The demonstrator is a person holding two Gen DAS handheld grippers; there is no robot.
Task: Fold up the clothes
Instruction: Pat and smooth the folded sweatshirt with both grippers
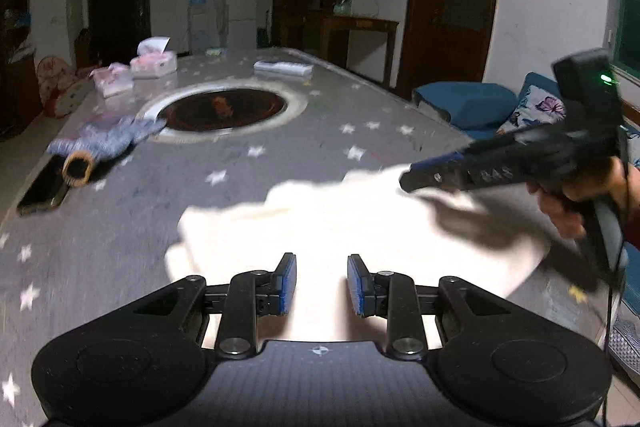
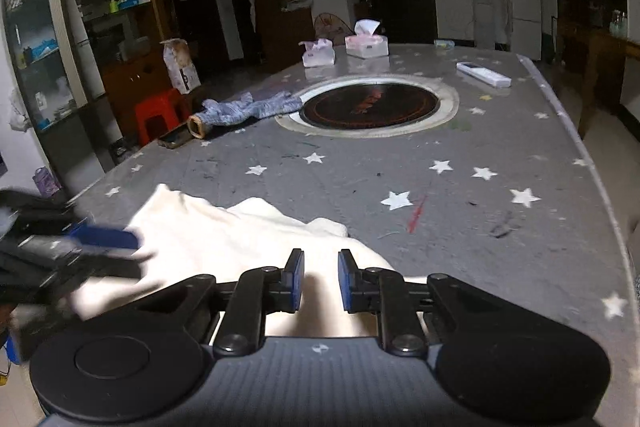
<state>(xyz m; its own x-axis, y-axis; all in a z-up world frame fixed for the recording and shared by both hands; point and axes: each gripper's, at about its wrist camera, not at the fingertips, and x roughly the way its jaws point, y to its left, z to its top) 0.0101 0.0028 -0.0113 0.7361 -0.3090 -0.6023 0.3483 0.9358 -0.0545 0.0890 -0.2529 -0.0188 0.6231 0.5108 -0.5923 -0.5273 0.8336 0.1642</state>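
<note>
Left wrist view is showing the left gripper (image 1: 321, 283) hanging over the near part of a cream cloth (image 1: 320, 227), its two blue-padded fingers (image 1: 287, 283) standing apart with nothing between them. The cloth is lying rumpled on the near end of a grey table cover (image 1: 280, 155) printed with white stars, and its edges are blurring in this view. From the right side the right gripper (image 1: 412, 179) is reaching in, a hand (image 1: 572, 199) wrapping its handle, its tip sitting at the cloth's far right edge; whether it is touching the fabric is too blurred to tell.

Right wrist view is showing the right gripper's own fingers (image 2: 296, 281) also spread, holding nothing, poised above the cloth's right portion. At the left edge of that view the left gripper is appearing as a dark blur with a blue pad over the cloth's left side.

Farther up the table, a round dark plate (image 2: 370, 103) is sitting inside a pale ring. Just to its left a blue patterned garment (image 2: 252, 109) is lying stretched out, well apart from the cream cloth, with a dark phone (image 2: 174, 139) beside its near end. Two pink tissue packs (image 2: 366, 45) are standing at the far end, and a white remote (image 2: 484, 74) is resting near the right edge. A red stool (image 2: 158, 117) is standing on the floor left of the table.
</note>
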